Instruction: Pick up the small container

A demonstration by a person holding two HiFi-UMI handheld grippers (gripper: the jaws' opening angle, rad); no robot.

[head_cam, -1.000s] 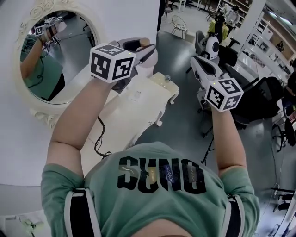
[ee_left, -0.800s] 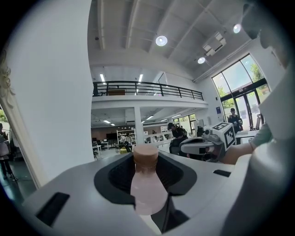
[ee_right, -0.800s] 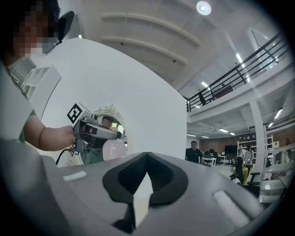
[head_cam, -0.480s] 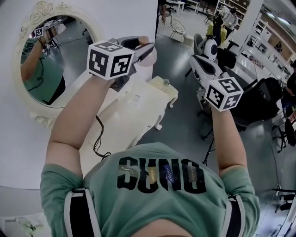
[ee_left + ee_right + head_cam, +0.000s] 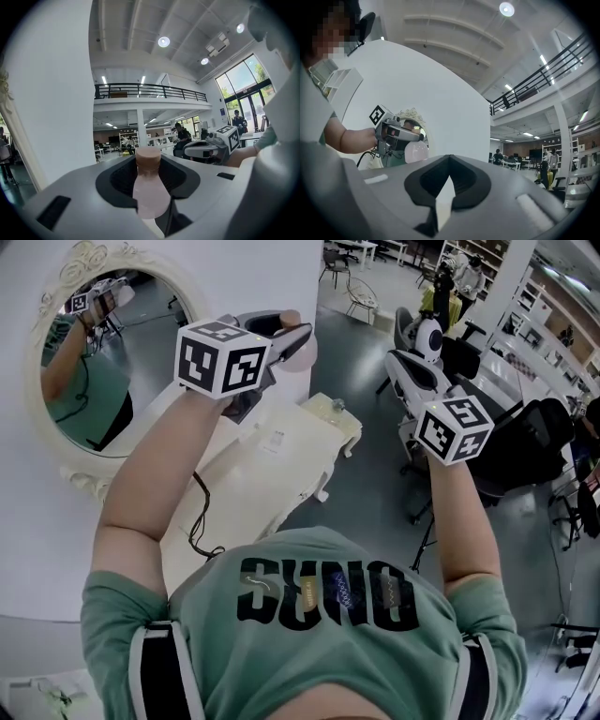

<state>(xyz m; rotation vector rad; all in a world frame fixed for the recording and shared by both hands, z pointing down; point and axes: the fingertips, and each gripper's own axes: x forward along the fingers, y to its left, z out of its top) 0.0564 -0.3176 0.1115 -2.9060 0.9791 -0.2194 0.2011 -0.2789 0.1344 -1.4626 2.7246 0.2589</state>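
The small container (image 5: 302,351) is a pale pink bottle with a brown cap. My left gripper (image 5: 292,337) is shut on it and holds it in the air above the white dressing table (image 5: 281,442). In the left gripper view the bottle (image 5: 149,190) stands upright between the jaws, cap upward. My right gripper (image 5: 401,364) hangs off to the right over the floor, its jaws together with nothing between them. The right gripper view looks past its closed jaws (image 5: 449,160) at the left gripper (image 5: 396,133) and the pink bottle (image 5: 416,151).
An oval mirror (image 5: 103,352) in an ornate white frame hangs on the white wall behind the table. A black cable (image 5: 199,521) trails on the tabletop. Dark office chairs (image 5: 534,442) and desks stand on the grey floor to the right.
My left gripper with the bottle has risen slightly and drifted a little left. The right gripper has stayed in place.
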